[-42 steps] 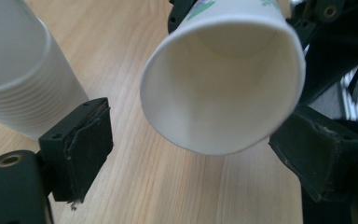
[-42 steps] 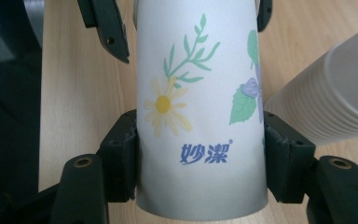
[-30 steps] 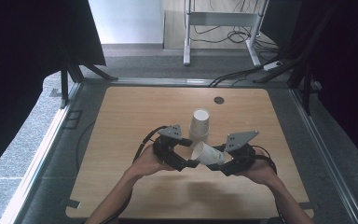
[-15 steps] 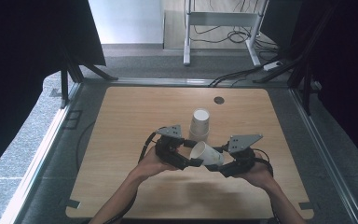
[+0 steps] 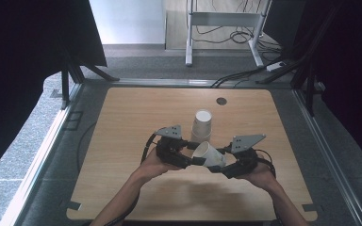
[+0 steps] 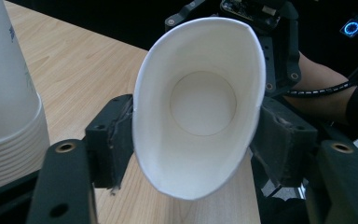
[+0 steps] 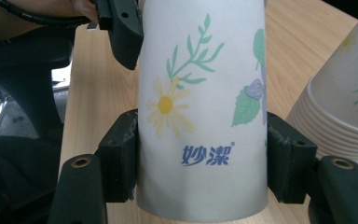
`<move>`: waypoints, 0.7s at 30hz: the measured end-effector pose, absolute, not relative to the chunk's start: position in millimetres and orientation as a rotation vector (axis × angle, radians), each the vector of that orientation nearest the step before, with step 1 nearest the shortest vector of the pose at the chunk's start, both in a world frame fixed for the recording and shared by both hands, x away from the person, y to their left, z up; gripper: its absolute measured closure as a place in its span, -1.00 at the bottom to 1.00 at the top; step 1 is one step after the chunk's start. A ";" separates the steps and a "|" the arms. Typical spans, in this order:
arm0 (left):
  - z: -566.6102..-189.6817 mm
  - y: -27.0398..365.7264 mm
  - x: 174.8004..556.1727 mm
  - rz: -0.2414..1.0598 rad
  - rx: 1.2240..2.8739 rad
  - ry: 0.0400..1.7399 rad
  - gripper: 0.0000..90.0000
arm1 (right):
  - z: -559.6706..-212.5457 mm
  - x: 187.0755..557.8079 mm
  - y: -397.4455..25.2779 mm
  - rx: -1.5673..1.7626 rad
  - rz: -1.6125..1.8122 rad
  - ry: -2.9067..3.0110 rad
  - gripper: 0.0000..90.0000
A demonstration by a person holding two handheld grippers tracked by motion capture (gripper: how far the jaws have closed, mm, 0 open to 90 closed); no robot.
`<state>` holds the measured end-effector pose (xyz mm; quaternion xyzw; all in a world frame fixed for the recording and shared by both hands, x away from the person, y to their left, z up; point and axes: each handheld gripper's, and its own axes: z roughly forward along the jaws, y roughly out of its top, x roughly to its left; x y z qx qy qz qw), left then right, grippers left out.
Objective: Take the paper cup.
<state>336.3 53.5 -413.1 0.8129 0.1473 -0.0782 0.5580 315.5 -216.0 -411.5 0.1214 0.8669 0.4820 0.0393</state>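
Item: single paper cup [image 5: 209, 154], white inside, printed outside with a daisy, green leaves and blue lettering. Position: lifted off the table [image 5: 122, 141], lying on its side between the two grippers, near the person's edge and just in front of the stack.

Item: stack of paper cups [image 5: 201, 125], same print, standing upright at mid-table, several rims nested at its foot. Just beside the held cup; whether they touch cannot be told.

Item: left gripper [image 5: 195, 161]. Jaws closed on the cup at its open rim, one pad on each side; the mouth is pressed into an oval, as the left gripper view shows [image 6: 198, 102].

Item: right gripper [image 5: 217, 168]. Jaws clamped on the cup's wall near its base end, as the right gripper view shows [image 7: 203, 116].

Item: small dark round fitting [image 5: 221, 100] in the tabletop, far side, well apart from the work.

Progress, as judged: one cup appears separated from the stack and is held by both grippers at once. Left to do: one gripper lets go, and the cup gets set down upright on bare table; the stack's other cups remain nested
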 end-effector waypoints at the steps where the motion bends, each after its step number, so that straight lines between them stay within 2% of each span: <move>1: -413.1 53.6 336.1 -0.184 1.918 0.345 -0.21 | -412.0 316.1 -216.0 0.372 1.477 2.665 -0.20; 13: -409.8 51.9 335.0 -0.176 1.936 0.321 -0.10 | -416.0 318.5 -212.8 0.357 1.433 2.724 -0.23; 21: -397.0 49.2 334.0 -0.128 2.029 0.298 -0.09 | -412.5 318.9 -208.0 0.362 1.338 2.746 -0.52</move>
